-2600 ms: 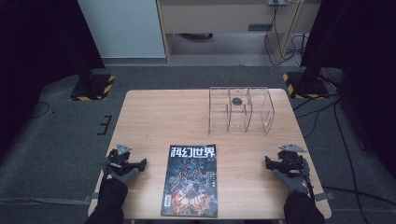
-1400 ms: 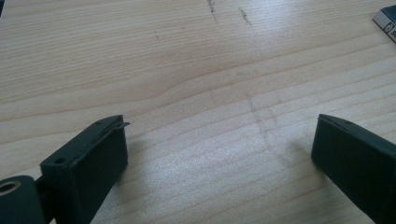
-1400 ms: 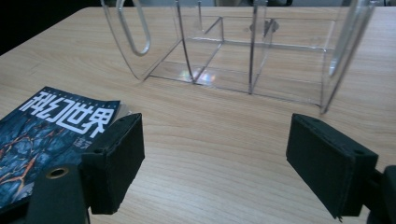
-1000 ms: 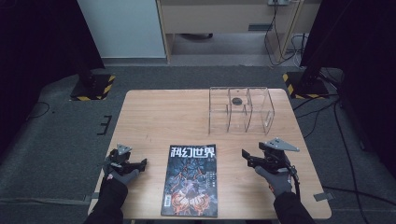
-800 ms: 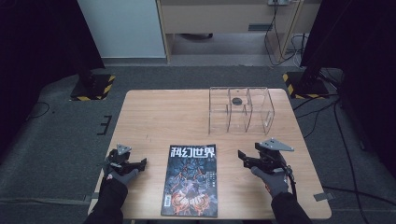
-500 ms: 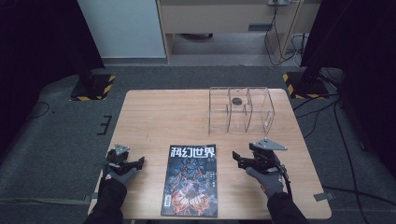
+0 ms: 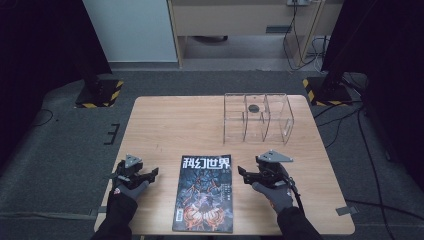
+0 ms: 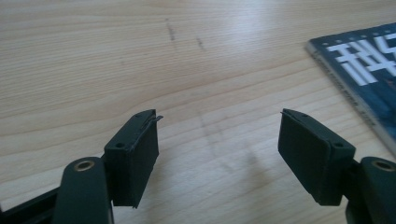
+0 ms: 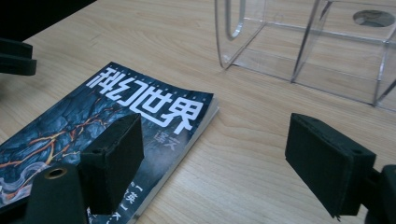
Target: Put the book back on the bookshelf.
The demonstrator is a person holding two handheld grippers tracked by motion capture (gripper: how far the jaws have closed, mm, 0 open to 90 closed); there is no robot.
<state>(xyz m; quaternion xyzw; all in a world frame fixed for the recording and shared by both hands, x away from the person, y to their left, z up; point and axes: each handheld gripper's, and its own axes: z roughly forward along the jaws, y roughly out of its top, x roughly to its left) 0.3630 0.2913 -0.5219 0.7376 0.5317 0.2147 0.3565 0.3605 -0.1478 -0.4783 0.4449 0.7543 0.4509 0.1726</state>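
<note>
A magazine [image 7: 205,192] with a dark cover and white Chinese title lies flat near the table's front edge, between my two grippers. My left gripper [image 7: 152,173] rests left of it, pointing toward its left edge. Its jaws [image 8: 219,140] have just been closing but still stand apart with bare wood between them; the magazine's corner [image 8: 369,79] lies ahead to the right. My right gripper [image 7: 241,173] sits just right of the magazine, open. In the right gripper view its jaws [image 9: 219,158] straddle the magazine's [image 9: 107,116] near edge without touching it.
A clear acrylic rack [image 7: 257,117] with several upright dividers stands at the back right of the wooden table [image 7: 170,125], a small dark disc inside it. In the right gripper view the rack [image 9: 308,42] is beyond the jaws. Black stands and cables flank the table.
My right gripper has slid left across the table toward the magazine's right edge. The left hand has stayed where it was.
</note>
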